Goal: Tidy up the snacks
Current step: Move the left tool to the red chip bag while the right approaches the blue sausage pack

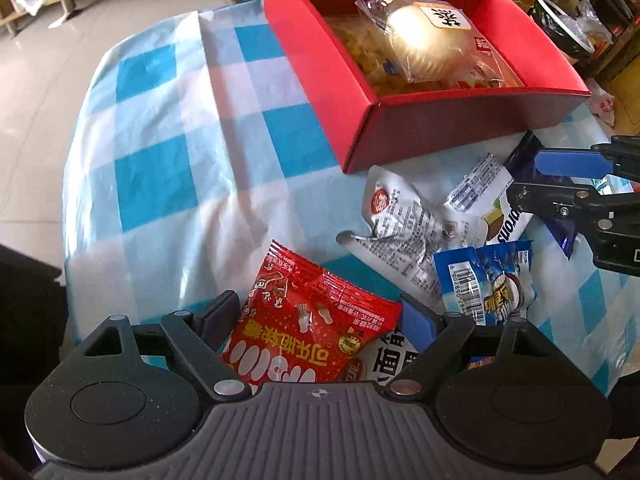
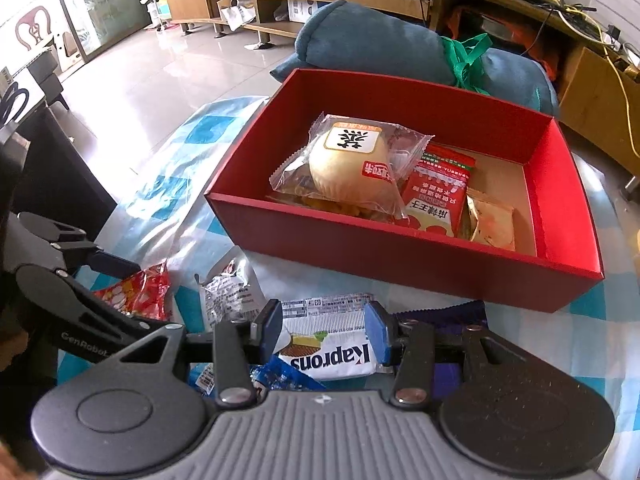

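Nearest, the left hand-held gripper (image 1: 318, 316) straddles a glossy red snack packet (image 1: 308, 320), jaws apart; the right hand-held gripper (image 2: 322, 330) clamps a white Kaprons wafer pack (image 2: 332, 350), its lower end hidden.

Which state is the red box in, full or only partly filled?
Partly filled: the red box holds a wrapped bun and few packets; bare floor shows at one end.

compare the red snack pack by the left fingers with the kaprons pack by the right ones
The red pack is bright red with white shapes and Chinese print; the Kaprons pack is white with dark Latin lettering. The red pack looks broad and bag-like, the Kaprons pack narrower and bar-shaped. Both are sealed, lie on the checked cloth outside the red box, and sit between gripper fingers.
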The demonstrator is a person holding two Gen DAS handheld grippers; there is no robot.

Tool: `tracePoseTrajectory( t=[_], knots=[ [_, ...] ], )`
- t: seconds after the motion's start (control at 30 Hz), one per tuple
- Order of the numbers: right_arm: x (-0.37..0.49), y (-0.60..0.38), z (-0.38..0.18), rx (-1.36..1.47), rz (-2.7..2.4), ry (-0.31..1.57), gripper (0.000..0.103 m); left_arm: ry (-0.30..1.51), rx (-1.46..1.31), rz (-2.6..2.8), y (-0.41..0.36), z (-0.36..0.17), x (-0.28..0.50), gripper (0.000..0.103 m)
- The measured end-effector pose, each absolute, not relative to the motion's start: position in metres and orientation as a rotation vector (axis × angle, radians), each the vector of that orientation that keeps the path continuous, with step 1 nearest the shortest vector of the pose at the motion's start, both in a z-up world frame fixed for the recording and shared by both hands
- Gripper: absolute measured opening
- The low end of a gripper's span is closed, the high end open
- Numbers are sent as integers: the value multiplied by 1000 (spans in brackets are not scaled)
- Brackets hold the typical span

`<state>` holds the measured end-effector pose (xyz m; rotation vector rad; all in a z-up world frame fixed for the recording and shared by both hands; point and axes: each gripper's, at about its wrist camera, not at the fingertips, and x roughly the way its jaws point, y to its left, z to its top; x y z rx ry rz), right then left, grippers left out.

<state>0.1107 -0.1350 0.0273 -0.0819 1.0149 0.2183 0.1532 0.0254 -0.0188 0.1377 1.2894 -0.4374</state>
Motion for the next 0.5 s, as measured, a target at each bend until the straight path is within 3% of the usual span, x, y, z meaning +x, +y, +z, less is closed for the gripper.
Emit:
tracePoseTrajectory(
  t=[0.37,0.5],
  knots=[
    [97,-138,25,-80,237,1036,41,1322,137,-470,39,-19,144,93],
    [93,-135,22,-98,263,1046,41,1299,130,-466,42,-16,138,84]
  ],
)
